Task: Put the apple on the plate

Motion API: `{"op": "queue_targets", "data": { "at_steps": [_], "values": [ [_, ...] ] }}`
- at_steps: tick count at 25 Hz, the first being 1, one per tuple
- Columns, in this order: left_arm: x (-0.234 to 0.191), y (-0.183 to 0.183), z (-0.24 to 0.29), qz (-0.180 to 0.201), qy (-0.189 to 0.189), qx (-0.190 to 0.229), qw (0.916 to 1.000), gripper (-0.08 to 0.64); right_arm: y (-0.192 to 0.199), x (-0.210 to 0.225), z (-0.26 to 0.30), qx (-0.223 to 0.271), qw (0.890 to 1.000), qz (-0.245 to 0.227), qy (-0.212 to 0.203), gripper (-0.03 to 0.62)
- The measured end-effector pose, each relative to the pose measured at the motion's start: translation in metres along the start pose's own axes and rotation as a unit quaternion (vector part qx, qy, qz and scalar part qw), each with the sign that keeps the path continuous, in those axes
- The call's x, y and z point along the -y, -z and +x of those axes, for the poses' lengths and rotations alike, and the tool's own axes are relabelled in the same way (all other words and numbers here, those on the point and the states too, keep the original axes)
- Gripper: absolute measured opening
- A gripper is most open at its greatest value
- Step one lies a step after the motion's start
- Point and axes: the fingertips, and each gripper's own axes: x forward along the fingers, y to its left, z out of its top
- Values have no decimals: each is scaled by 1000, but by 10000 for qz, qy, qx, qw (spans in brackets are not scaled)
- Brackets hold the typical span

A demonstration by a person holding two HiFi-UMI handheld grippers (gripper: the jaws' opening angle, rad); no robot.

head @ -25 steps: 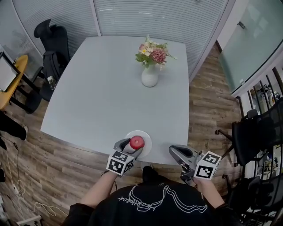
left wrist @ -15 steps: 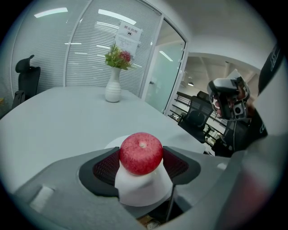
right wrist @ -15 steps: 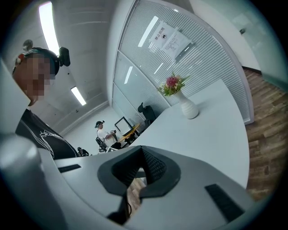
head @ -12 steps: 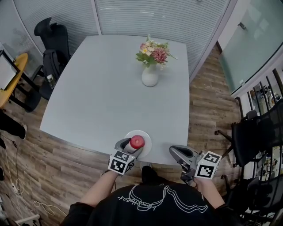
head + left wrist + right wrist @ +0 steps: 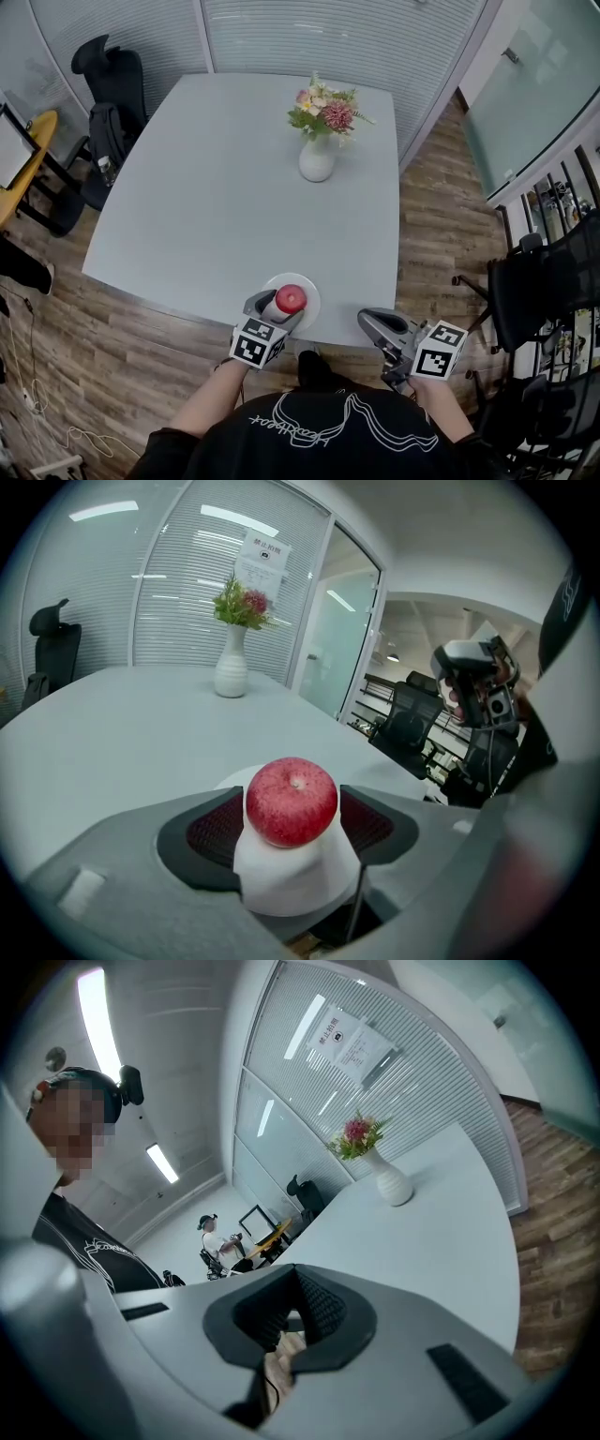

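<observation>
The left tool (image 5: 278,307) is closed on the apple (image 5: 291,799), its ribbed pads against the fruit's two sides. Directly under the tool lies the white plate (image 5: 312,296), at the near edge of the worktop (image 5: 225,187). Whether the apple already rests on the plate or hangs just above it cannot be told. The step in hand looks like the set-down. It is best done by lowering straight until the fruit's base bears on the middle of the plate, then parting the jaws slowly and evenly so neither pad nudges the round apple into a roll. The tool should then draw back level toward the person, clear of the rim. The right tool (image 5: 298,1314) is closed on nothing and held off the worktop edge, well to the side of the plate. Against the earlier frames little differs: the left tool and apple sit over almost the same spot on the plate, and the right tool has barely shifted.
</observation>
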Motion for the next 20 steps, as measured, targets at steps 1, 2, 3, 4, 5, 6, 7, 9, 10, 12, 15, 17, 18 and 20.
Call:
{"op": "queue_targets", "data": {
  "at_steps": [1, 2, 3, 4, 5, 6, 7, 9, 10, 12, 15, 17, 18, 20],
  "values": [
    [-1, -1, -2, -30, -11, 21, 10000, 311, 0, -1, 0, 8, 10000, -17, 5, 9],
    [-1, -2, -4, -64, -23, 59, 10000, 311, 0, -2, -1, 14, 10000, -38, 13, 9],
    [-2, -5, -7, -107, -30, 120, 9999, 314, 0, -3, -1, 16, 10000, -60, 23, 9],
    [-2, -7, -10, -159, -30, 193, 9997, 314, 0, -4, -1, 19, 10000, -78, 29, 9],
    [-1, -11, -15, -213, -25, 265, 9994, 314, -1, -5, -2, 26, 10000, -92, 25, 9],
    [-1, -14, -19, -261, -23, 330, 9991, 314, -1, -7, -2, 40, 9999, -101, 13, 9],
    [-1, -17, -24, -304, -24, 387, 9988, 316, -2, -10, -2, 61, 9999, -110, -4, 9],
    [1, -22, -35, -432, -17, 472, 9980, 314, -2, -16, -3, 104, 9998, -143, -37, 9],
    [1, -24, -41, -540, -4, 507, 9973, 314, -2, -20, -3, 119, 9998, -169, -54, 9],
    [4, -29, -55, -808, 43, 602, 9949, 314, 0, -27, -4, 120, 9996, -245, -78, 9],
    [12, -40, -80, -1048, 114, 801, 9912, 313, 4, -37, -3, 99, 9992, -365, -134, 9],
    [20, -50, -96, -1069, 208, 972, 9893, 304, 4, -45, -3, 126, 9987, -440, -211, 9],
    [27, -56, -105, -1066, 288, 1075, 9881, 289, 4, -50, -3, 141, 9984, -491, -250, 9],
    [40, -65, -122, -1061, 450, 1237, 9856, 236, 7, -60, -3, 138, 9974, -630, -323, 9]
  ]
}}
